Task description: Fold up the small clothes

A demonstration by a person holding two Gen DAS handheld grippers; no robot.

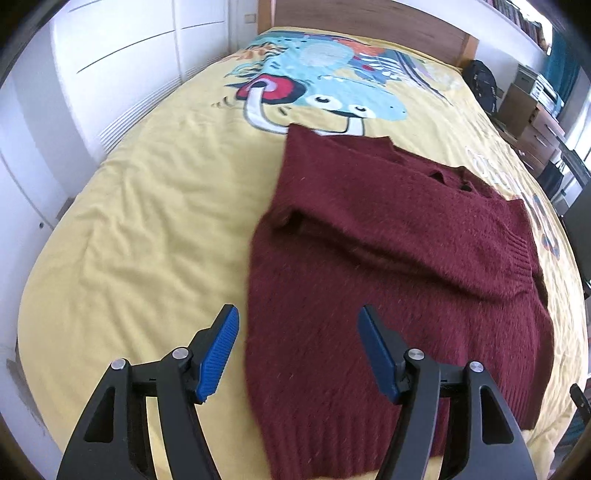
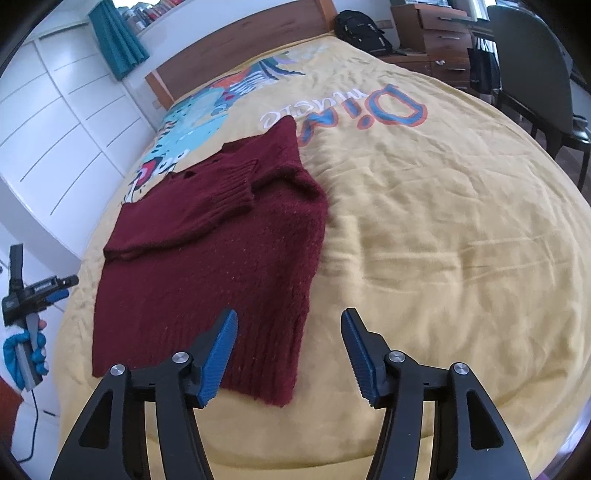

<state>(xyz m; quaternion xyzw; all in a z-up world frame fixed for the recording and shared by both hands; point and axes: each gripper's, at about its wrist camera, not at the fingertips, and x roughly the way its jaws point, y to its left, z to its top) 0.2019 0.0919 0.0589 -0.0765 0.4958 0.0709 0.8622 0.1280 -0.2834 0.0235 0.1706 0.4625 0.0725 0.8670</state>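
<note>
A dark red knitted sweater (image 1: 388, 258) lies flat on the yellow bedspread (image 1: 147, 221), with both sleeves folded in across its body. My left gripper (image 1: 297, 314) is open and empty, above the sweater's near left hem edge. In the right wrist view the sweater (image 2: 207, 266) lies left of centre. My right gripper (image 2: 288, 317) is open and empty, above the sweater's near right hem corner. The left gripper (image 2: 61, 286) shows at the left edge there, held in a blue-gloved hand.
The bedspread (image 2: 443, 240) has a dinosaur print and lettering. White wardrobe doors (image 1: 122, 48) stand along the left. A wooden headboard (image 1: 369, 22), a black backpack (image 2: 364, 29), wooden drawers (image 2: 432, 40) and a dark chair (image 2: 535, 74) lie beyond the bed.
</note>
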